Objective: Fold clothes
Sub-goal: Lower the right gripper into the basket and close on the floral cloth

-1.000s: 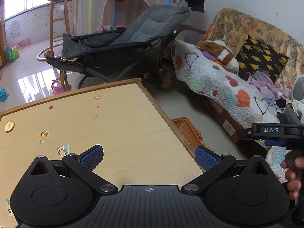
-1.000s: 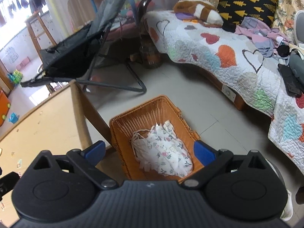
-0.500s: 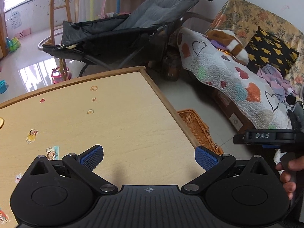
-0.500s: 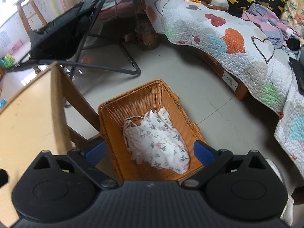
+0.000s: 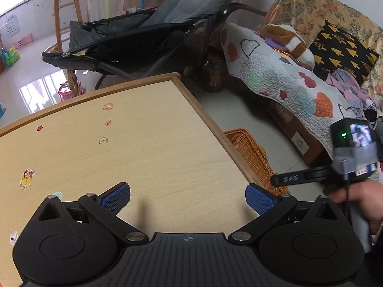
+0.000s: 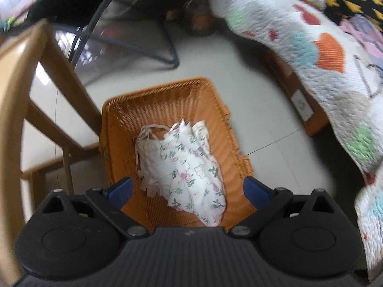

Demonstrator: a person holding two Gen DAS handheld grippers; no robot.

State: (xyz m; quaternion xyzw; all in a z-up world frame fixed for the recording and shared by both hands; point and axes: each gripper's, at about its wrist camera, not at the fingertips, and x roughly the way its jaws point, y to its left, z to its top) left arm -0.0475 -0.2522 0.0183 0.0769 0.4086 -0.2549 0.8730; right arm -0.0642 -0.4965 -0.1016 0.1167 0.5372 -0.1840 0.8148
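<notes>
Daylight from windows at far left gleams on a pale tiled floor (image 5: 239, 105). A grey folding recliner (image 5: 153, 31) stands behind a sticker-dotted wooden table (image 5: 143, 143), beside a sofa (image 5: 318, 9) draped with a heart-patterned quilt (image 5: 287, 83) and a black cushion (image 5: 342, 52).

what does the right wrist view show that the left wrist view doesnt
Only the right wrist view shows the floral garment lying crumpled inside the orange wicker basket, with the open right gripper above it.

Only the left wrist view shows the wooden tabletop with its stickers, the open left gripper over it, and the person's right hand on the other handle.

Both show the basket beside the table and the heart-patterned quilt.
</notes>
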